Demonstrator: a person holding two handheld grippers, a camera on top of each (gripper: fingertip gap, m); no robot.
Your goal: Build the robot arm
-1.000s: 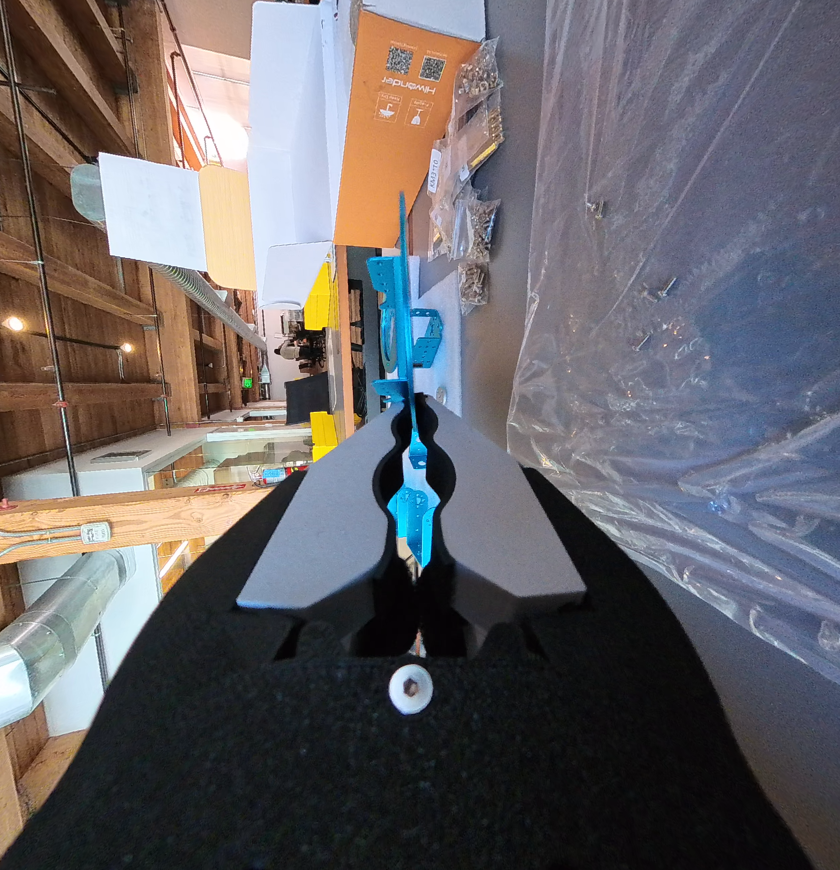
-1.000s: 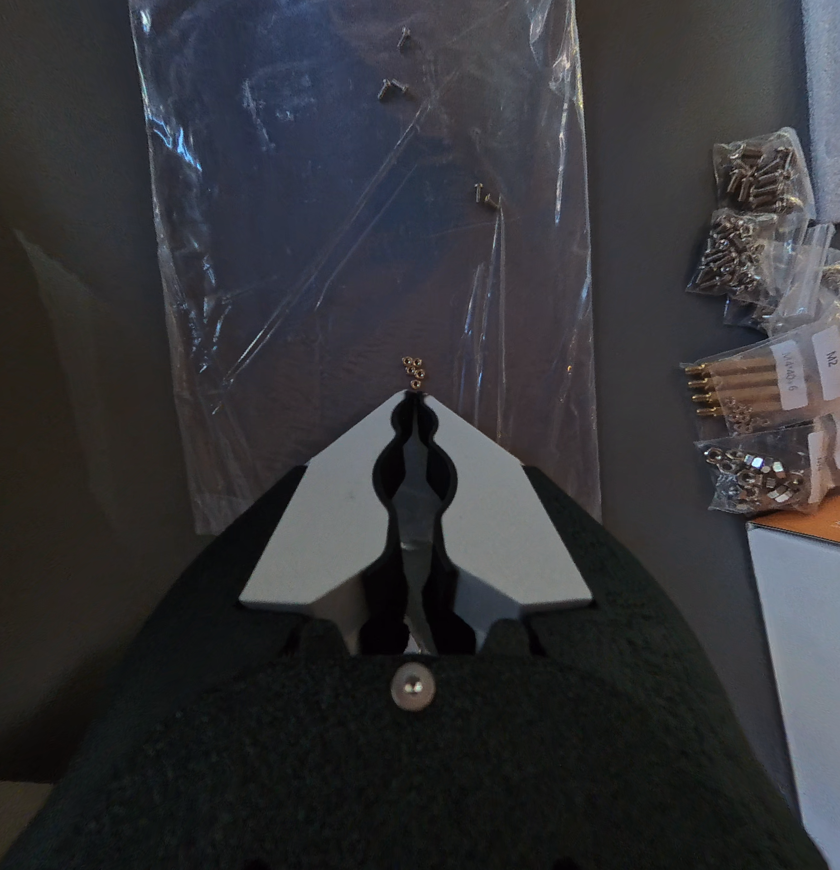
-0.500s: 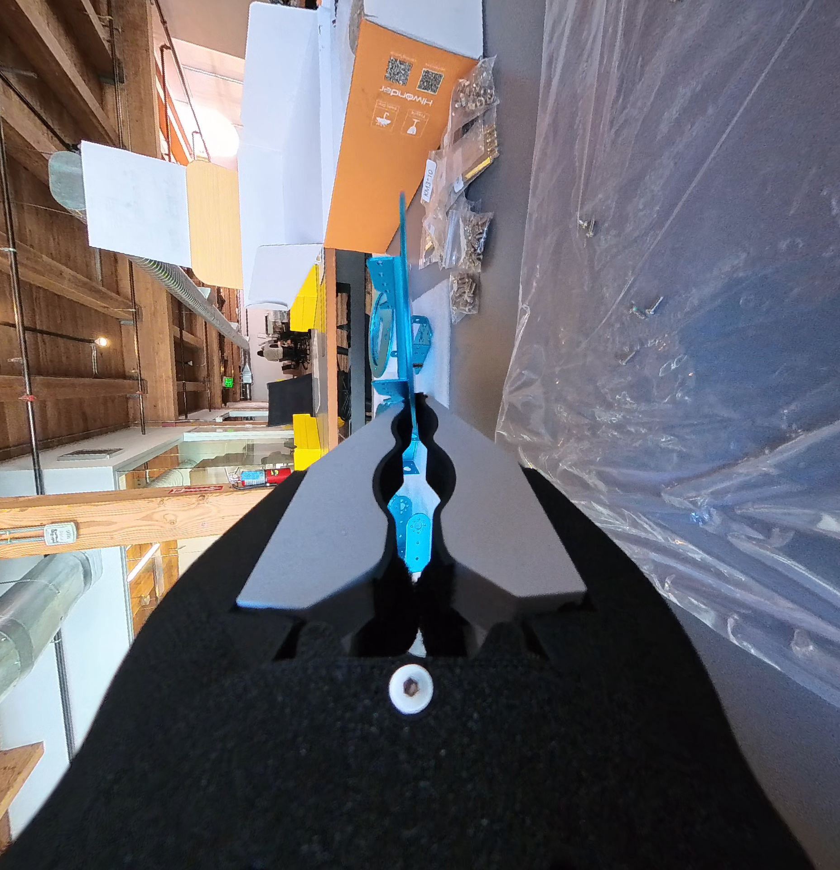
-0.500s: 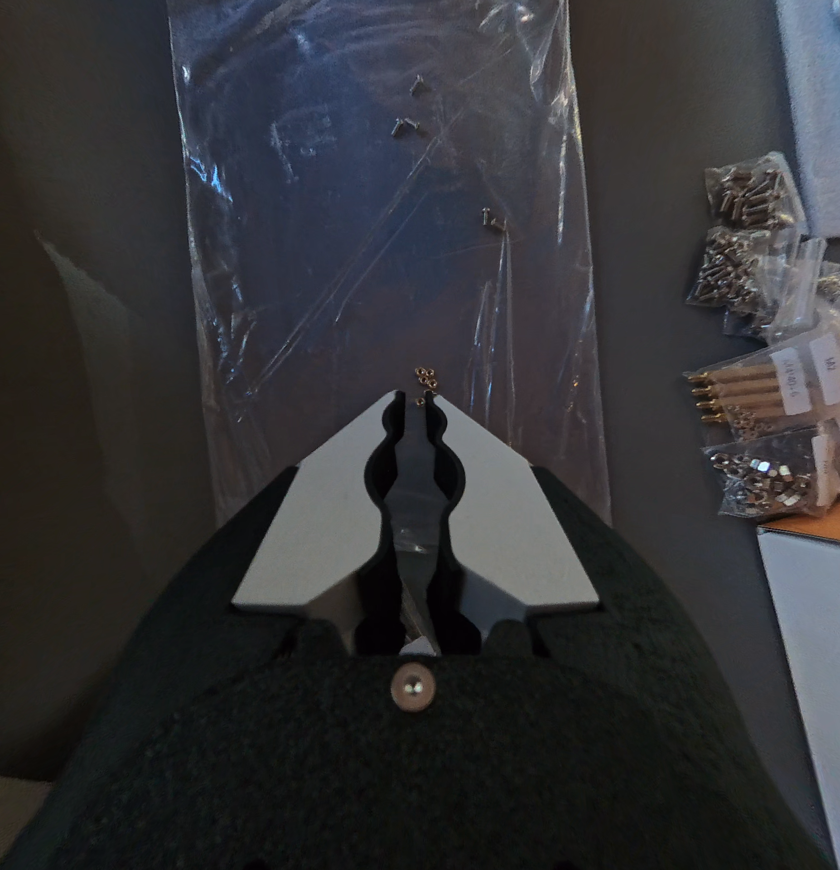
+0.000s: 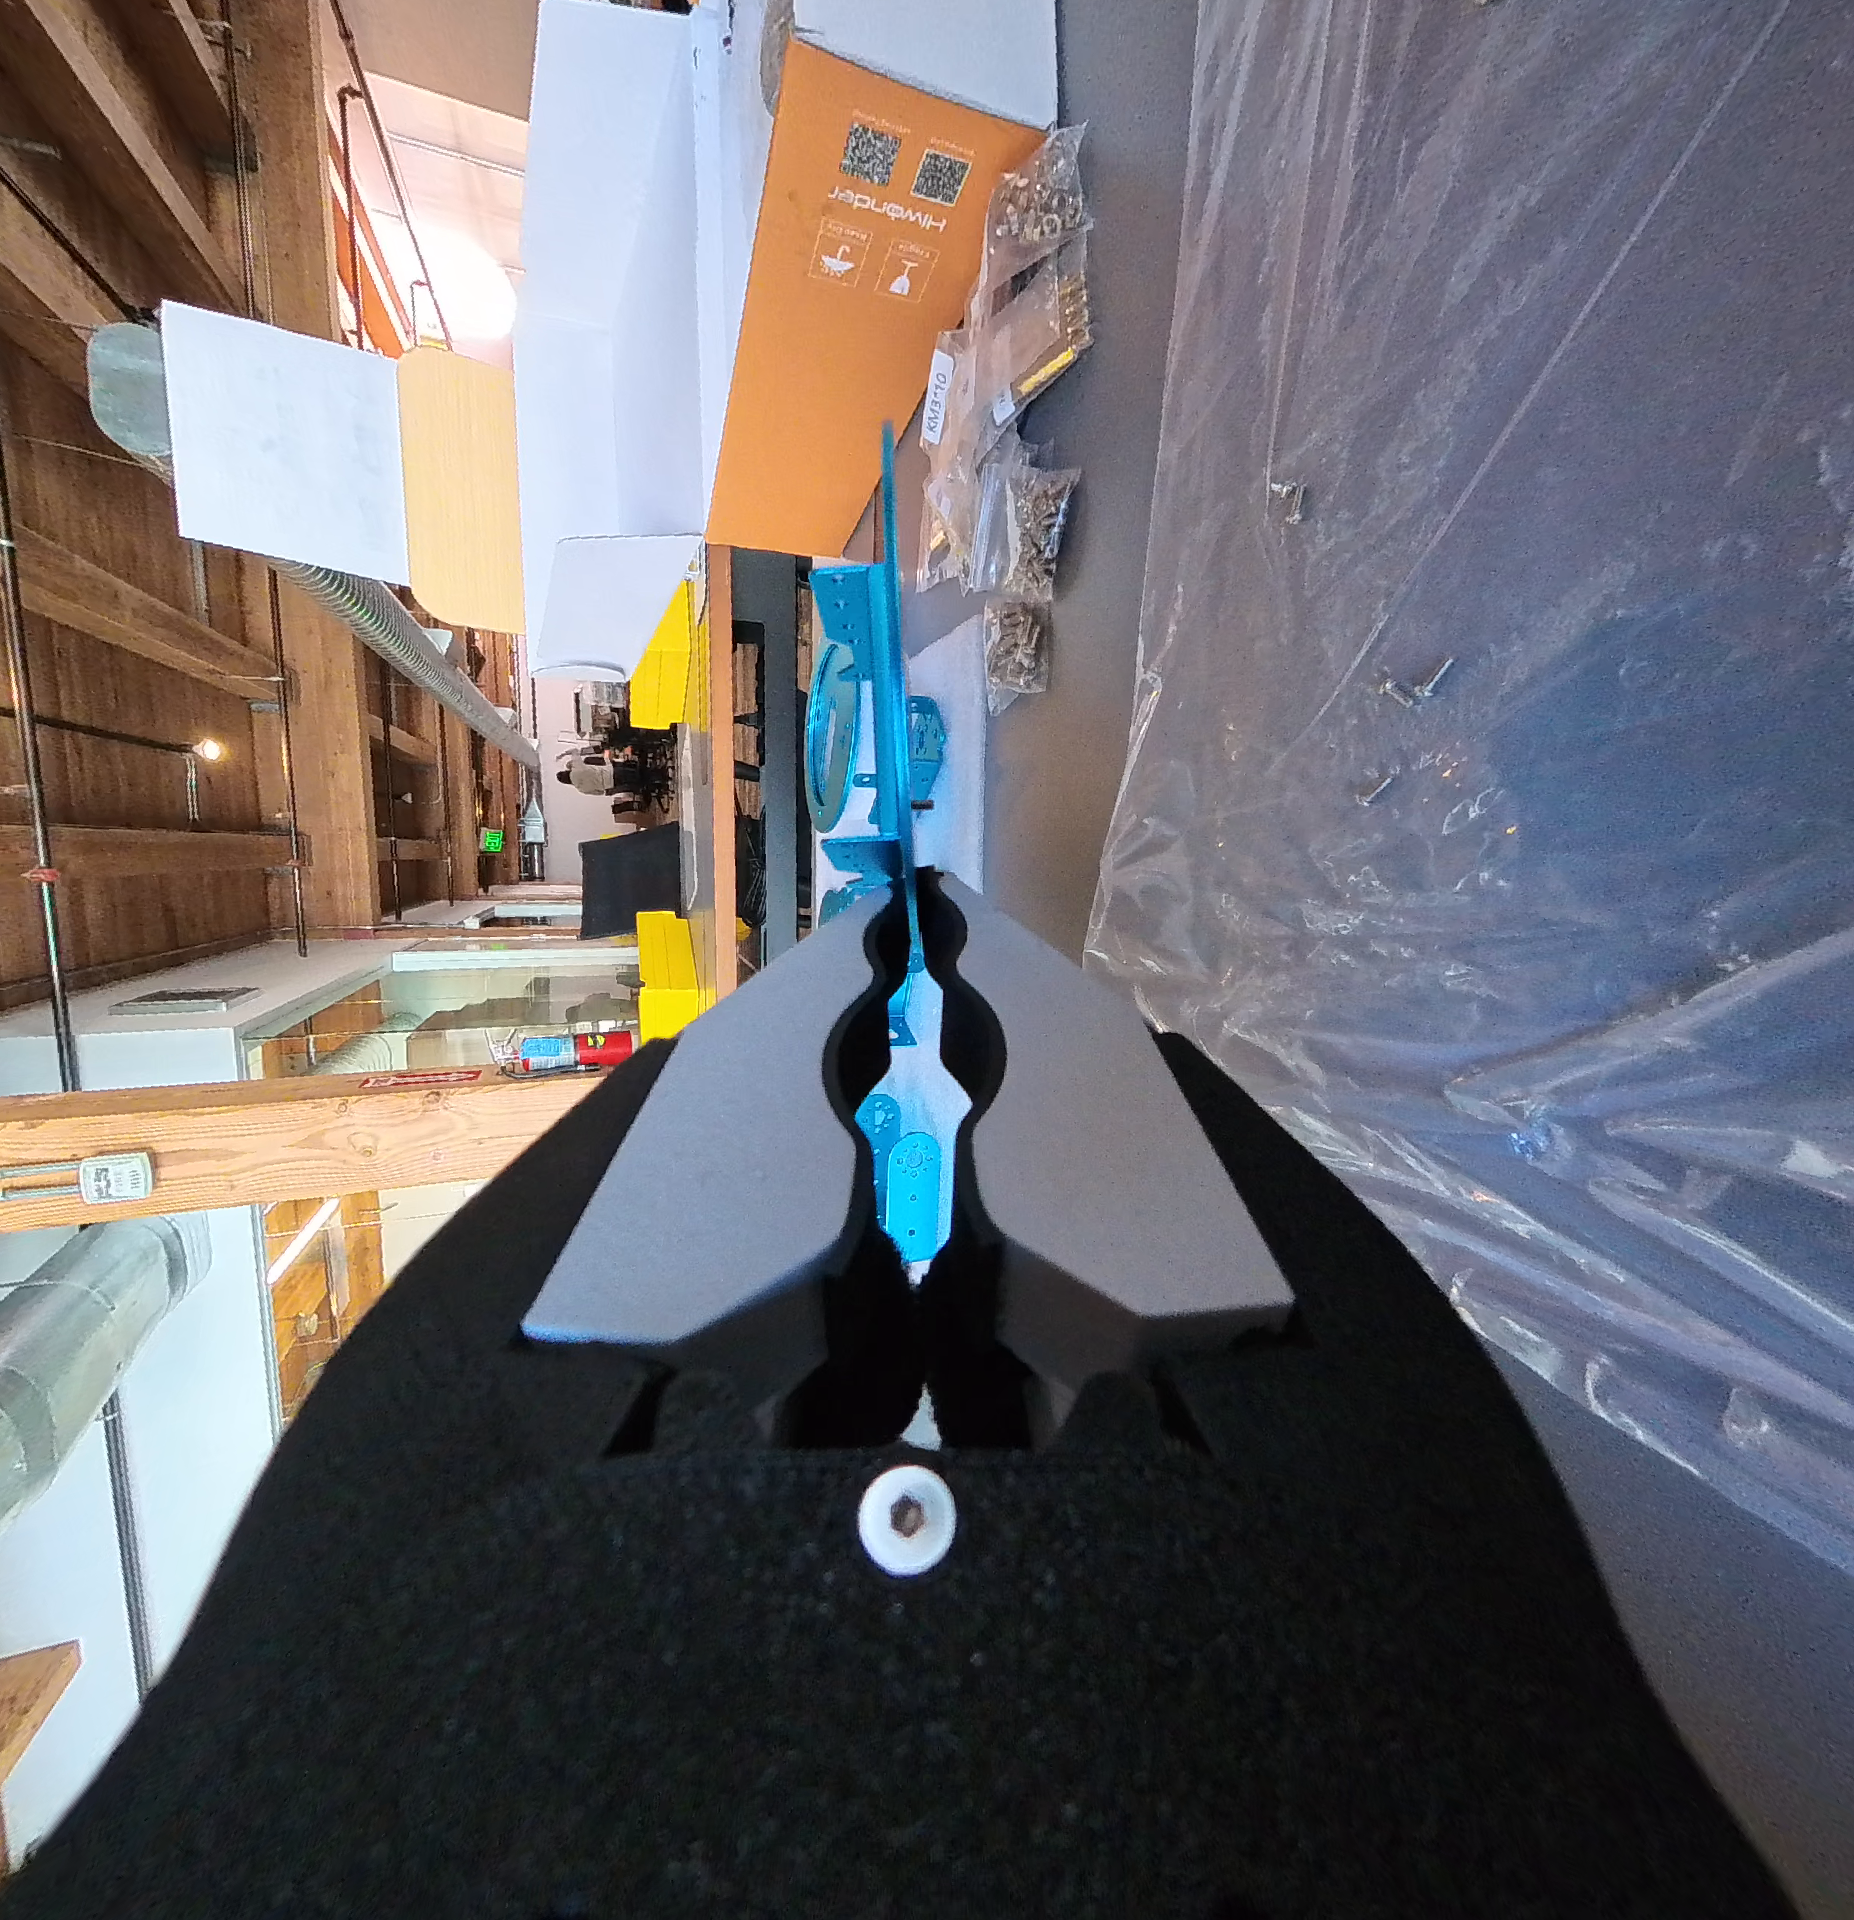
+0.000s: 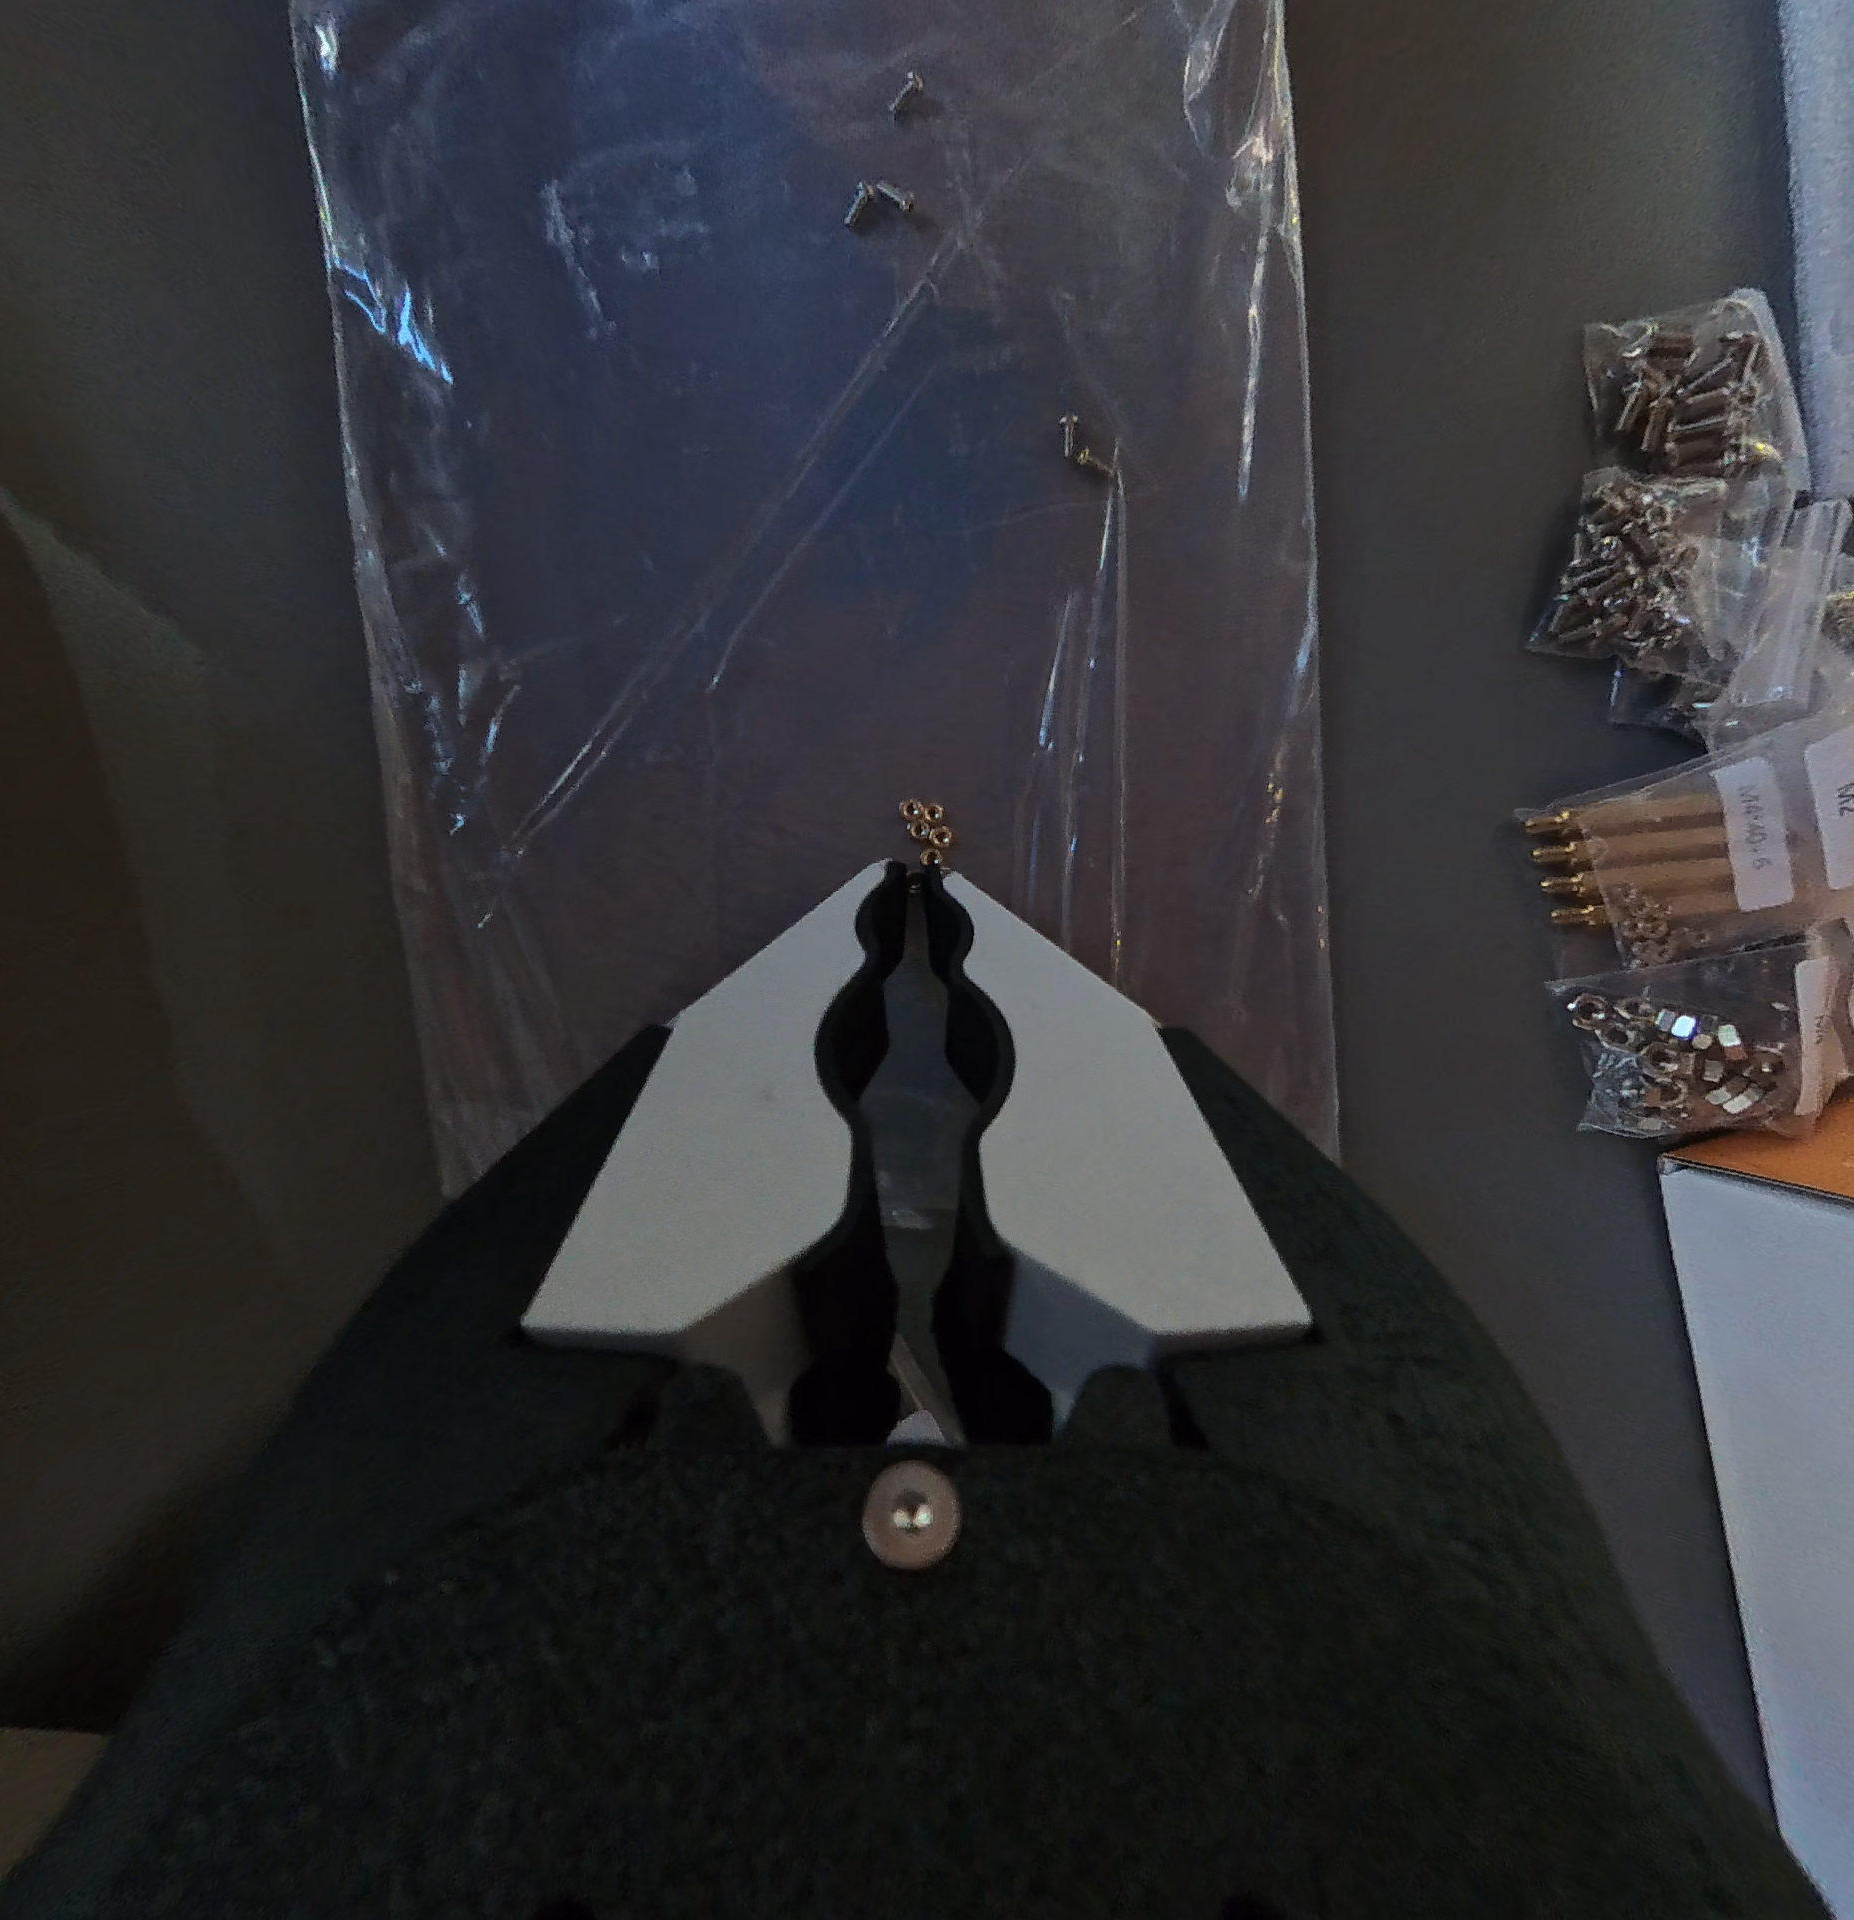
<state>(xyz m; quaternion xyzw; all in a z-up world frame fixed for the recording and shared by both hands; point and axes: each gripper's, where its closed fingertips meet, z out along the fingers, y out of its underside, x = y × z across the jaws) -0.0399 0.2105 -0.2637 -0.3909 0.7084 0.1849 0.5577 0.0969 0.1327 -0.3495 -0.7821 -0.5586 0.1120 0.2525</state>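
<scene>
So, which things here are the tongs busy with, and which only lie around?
In use: left tongs shut on the blue metal plate; right tongs, tips closed at the brass nuts on the clear plastic sheet; whether one is pinched cannot be told.
Lying around: loose screws, bags of hardware, orange box.

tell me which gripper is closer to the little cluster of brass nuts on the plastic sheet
Right. The right gripper has its tips right at the brass nuts. The left gripper is shut on a blue plate, off the plastic sheet.
</scene>
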